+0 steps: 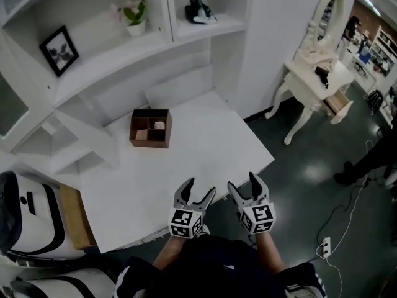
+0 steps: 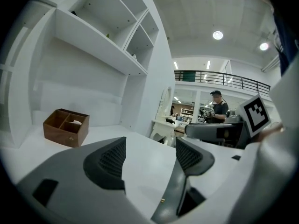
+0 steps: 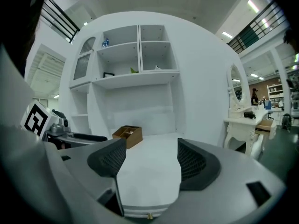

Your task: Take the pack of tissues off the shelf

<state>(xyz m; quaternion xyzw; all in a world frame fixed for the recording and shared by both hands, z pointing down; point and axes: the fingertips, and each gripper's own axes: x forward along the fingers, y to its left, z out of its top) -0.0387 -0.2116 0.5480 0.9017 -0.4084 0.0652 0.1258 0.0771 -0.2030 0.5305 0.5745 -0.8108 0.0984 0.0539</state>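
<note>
Evidently pre-reach: my left claw (image 1: 200,188) and right claw (image 1: 242,182) gape empty, short of the wooden box (image 1: 150,128); next I must reach beyond it to the shelf (image 1: 102,39).

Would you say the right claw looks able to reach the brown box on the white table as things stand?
Probably yes. The right claw is open and empty at the near edge of the white table, and only bare tabletop lies between it and the brown box.
</note>
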